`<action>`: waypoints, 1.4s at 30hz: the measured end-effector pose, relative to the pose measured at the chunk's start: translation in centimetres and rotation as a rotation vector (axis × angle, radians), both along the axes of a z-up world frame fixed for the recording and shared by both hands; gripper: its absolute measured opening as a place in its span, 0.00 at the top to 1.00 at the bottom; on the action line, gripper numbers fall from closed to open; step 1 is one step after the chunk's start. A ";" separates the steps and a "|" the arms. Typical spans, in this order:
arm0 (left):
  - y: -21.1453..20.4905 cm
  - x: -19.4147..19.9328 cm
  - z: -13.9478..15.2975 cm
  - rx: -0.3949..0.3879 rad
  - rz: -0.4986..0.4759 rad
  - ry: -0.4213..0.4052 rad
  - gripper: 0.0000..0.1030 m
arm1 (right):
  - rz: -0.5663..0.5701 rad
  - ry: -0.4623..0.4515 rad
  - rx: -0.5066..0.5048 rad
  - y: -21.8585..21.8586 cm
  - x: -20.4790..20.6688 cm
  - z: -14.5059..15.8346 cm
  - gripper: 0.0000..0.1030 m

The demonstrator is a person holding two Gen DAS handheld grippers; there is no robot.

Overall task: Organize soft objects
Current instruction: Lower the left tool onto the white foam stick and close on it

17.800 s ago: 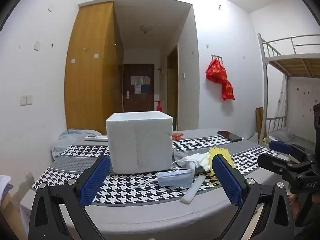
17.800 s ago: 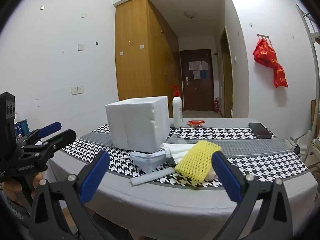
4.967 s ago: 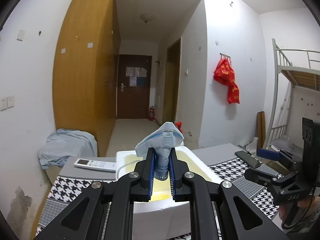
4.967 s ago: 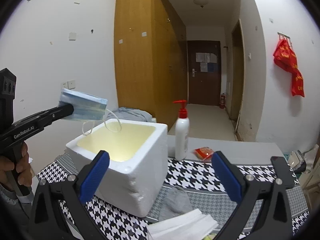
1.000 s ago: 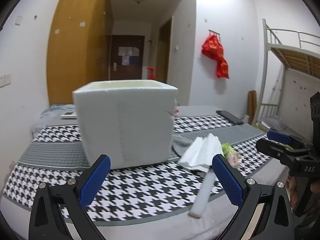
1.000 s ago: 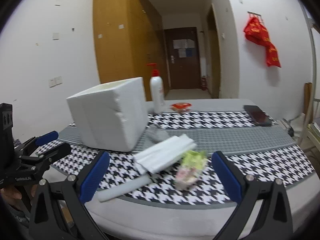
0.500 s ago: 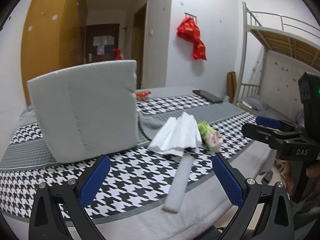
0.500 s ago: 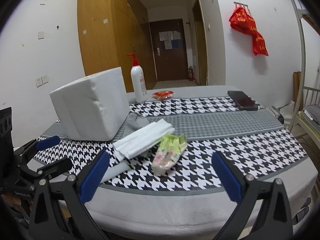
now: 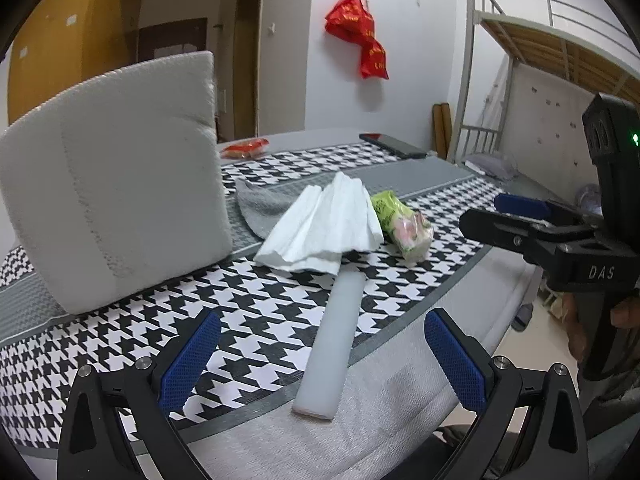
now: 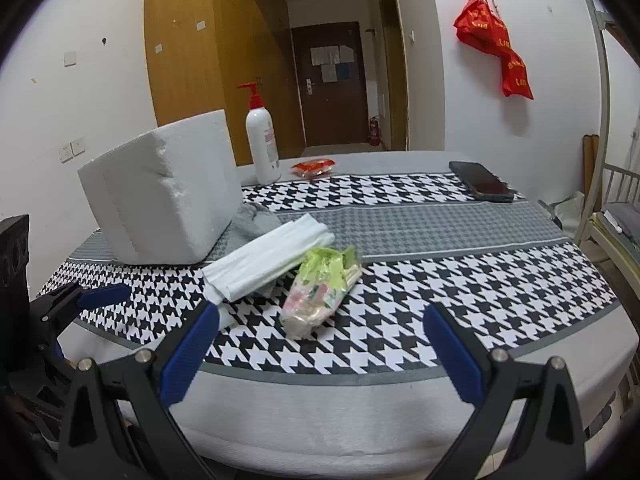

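A white foam box [image 9: 116, 176] stands on the houndstooth table cloth [image 9: 248, 320], also in the right wrist view [image 10: 160, 212]. Beside it lie a white folded cloth [image 9: 324, 228] [image 10: 268, 264], a grey cloth [image 9: 260, 206] [image 10: 256, 220], a green and pink packet [image 9: 404, 224] [image 10: 320, 292] and a white foam stick [image 9: 336, 340]. My left gripper [image 9: 320, 360] is open and empty, low over the stick's near end. My right gripper [image 10: 320, 356] is open and empty, just short of the packet.
A pump bottle [image 10: 262, 140], a red packet [image 10: 314, 168] and a black phone [image 10: 480, 186] sit at the table's far side. A bunk bed frame [image 9: 520, 60] stands to the right. The table's front edge [image 10: 360, 412] is close below both grippers.
Both grippers have moved closer to the items and lower over the table's front. The left view has swung right, so the stick now lies between its fingers.
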State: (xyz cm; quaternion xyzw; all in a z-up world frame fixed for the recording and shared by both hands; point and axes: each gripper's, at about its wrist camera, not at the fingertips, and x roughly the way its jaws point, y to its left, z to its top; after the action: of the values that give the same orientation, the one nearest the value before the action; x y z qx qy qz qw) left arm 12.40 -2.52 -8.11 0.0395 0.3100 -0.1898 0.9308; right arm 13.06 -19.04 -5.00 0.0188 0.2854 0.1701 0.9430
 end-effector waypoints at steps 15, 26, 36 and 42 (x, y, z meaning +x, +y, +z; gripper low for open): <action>-0.6 1.4 -1.9 0.071 0.001 0.077 0.24 | 0.007 0.033 0.014 0.0 0.9 -1.0 0.00; -1.1 1.4 -2.0 0.098 -0.043 0.070 0.54 | 0.019 0.061 0.030 0.3 1.8 -1.9 0.00; -1.2 1.3 -1.9 0.088 -0.075 0.073 0.78 | 0.029 0.087 0.029 1.4 2.8 -2.6 0.00; -0.5 1.1 -1.8 0.072 -0.074 0.063 0.78 | 0.010 0.100 0.023 1.6 3.6 -2.8 0.00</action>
State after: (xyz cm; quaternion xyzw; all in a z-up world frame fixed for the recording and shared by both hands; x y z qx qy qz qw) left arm 13.50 -3.04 -9.88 0.0783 0.3440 -0.2139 0.9109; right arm 16.68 -17.40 -7.80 0.0365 0.3302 0.1767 0.9265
